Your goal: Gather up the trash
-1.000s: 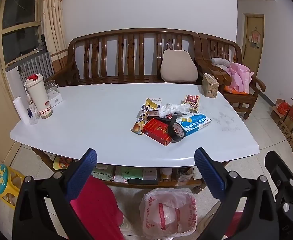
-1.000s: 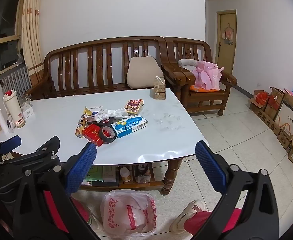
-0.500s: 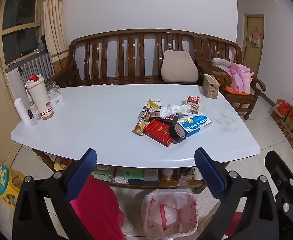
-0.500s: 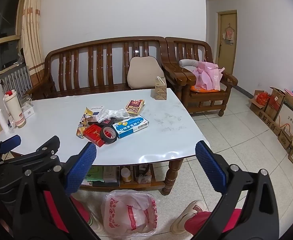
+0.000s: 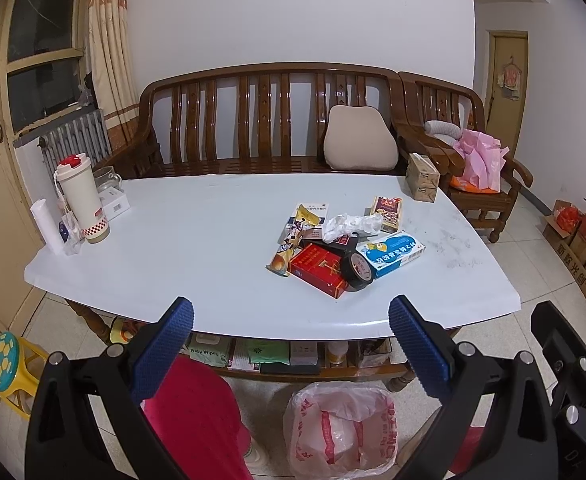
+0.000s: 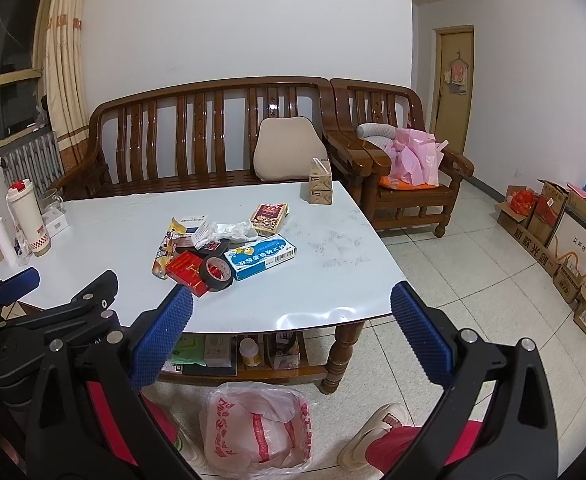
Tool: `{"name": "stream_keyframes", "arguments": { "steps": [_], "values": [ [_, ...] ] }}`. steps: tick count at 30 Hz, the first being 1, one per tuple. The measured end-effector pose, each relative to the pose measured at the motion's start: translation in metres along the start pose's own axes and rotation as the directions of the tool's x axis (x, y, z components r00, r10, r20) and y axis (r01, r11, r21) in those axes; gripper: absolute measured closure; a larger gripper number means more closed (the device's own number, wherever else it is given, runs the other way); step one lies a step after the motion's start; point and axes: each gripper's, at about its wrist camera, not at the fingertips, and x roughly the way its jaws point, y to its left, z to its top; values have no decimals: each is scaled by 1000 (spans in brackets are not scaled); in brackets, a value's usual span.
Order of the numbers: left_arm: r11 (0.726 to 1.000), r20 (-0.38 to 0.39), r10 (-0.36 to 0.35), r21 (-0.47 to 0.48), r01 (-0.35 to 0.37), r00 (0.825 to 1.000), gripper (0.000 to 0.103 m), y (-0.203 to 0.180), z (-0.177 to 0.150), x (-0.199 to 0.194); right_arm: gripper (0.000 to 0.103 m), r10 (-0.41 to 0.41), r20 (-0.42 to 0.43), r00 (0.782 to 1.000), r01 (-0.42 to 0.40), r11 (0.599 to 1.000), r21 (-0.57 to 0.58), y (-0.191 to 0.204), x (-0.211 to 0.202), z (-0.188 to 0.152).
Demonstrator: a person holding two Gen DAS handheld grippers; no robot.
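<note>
- Grippers, left gripper point(image 5: 289, 316) and right gripper point(image 6: 291, 304), are hanging wide and empty, barely drifting since a second ago.
- Trash pile point(image 5: 341, 250) is lying untouched; collecting is not yet starting.

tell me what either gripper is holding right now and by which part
Nothing is held. The left gripper and the right gripper are both open and empty, short of the trash pile on the table.
</note>
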Motion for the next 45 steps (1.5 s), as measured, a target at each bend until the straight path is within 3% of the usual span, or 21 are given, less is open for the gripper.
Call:
{"name": "stream_keyframes", "arguments": {
  "steps": [45],
  "values": [
    [1000,7,1,9,-1,1000,8,0,1,-5,6,7,3,1000,-7,1000,-3,0,-6,5]
  ]
}}
